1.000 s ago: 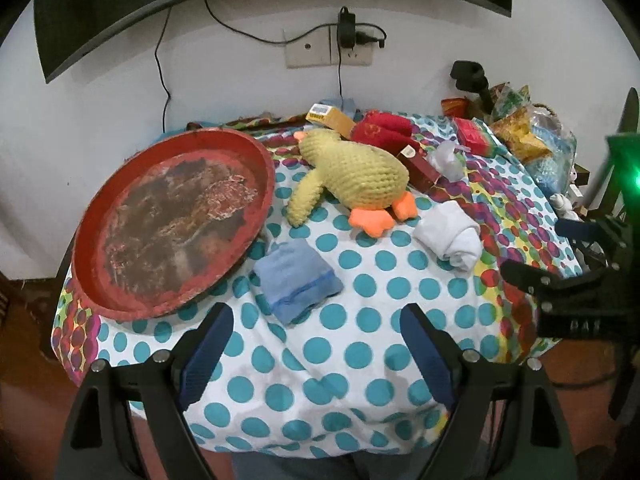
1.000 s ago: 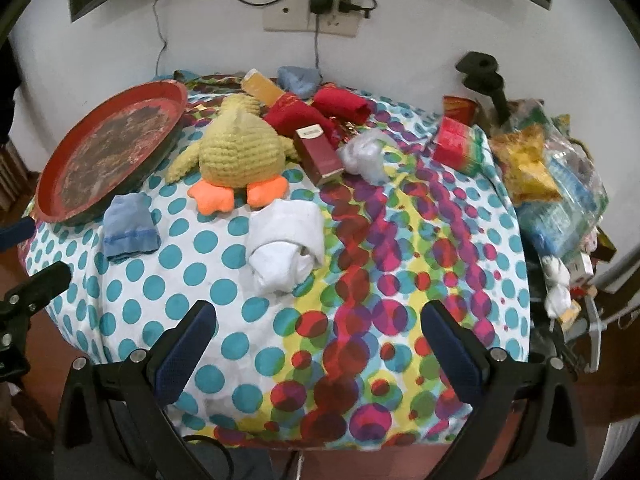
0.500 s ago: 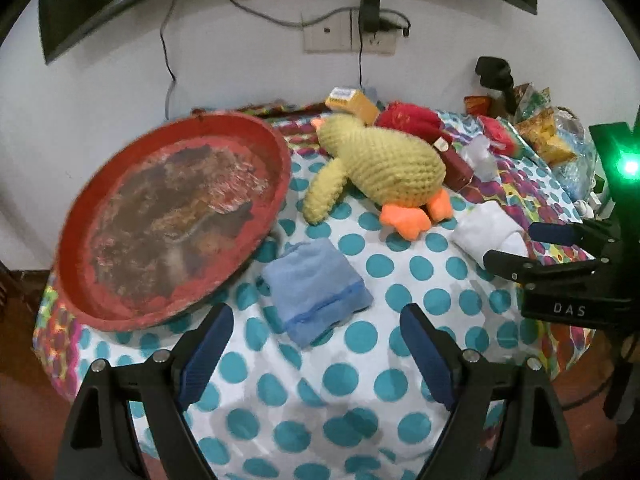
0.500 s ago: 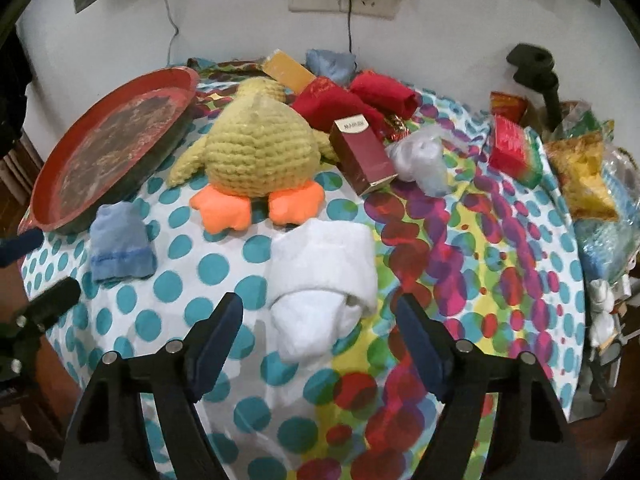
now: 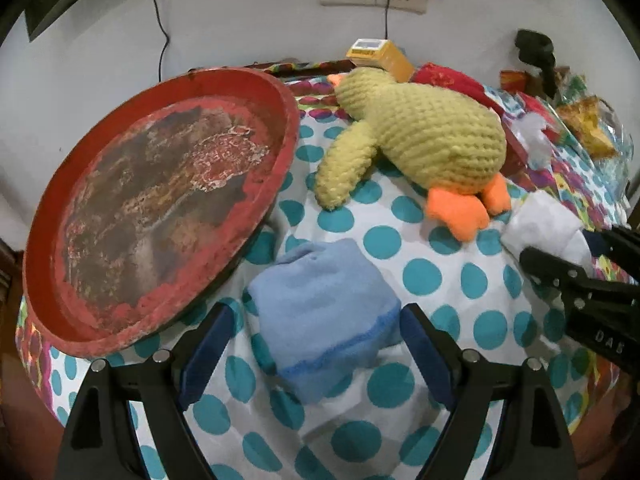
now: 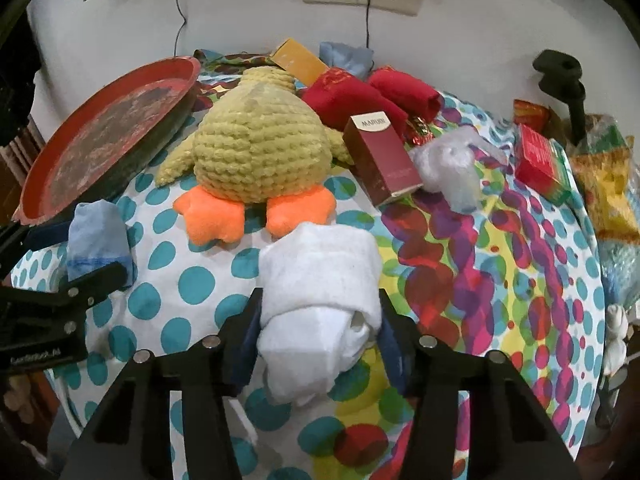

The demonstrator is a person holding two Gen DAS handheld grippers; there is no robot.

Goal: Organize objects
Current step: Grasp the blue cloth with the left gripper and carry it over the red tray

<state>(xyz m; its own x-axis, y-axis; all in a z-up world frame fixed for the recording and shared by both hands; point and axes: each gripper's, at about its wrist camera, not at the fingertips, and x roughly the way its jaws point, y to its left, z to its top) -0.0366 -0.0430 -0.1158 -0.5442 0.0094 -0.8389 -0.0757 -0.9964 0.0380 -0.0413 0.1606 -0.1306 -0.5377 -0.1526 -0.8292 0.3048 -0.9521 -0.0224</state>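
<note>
Polka-dot cloth covers the counter (image 5: 416,280). The right claw (image 6: 318,332), whose jaws have just been closing, now clenches the rolled white cloth bundle (image 6: 320,280) lying just in front of the yellow crocheted duck's (image 6: 260,148) orange feet. The left claw (image 5: 316,344) stands released, its blue pads on either side of the folded light-blue towel (image 5: 324,312) beside the worn round red tray (image 5: 280,168).

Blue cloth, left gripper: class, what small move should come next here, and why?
Probably close the left gripper on the blue cloth. Its jaws stand open on either side of the cloth with gaps showing, and the cloth lies flat on the table. The right gripper, whose jaws have just been closing, already presses the white cloth, so both could then lift.
</note>
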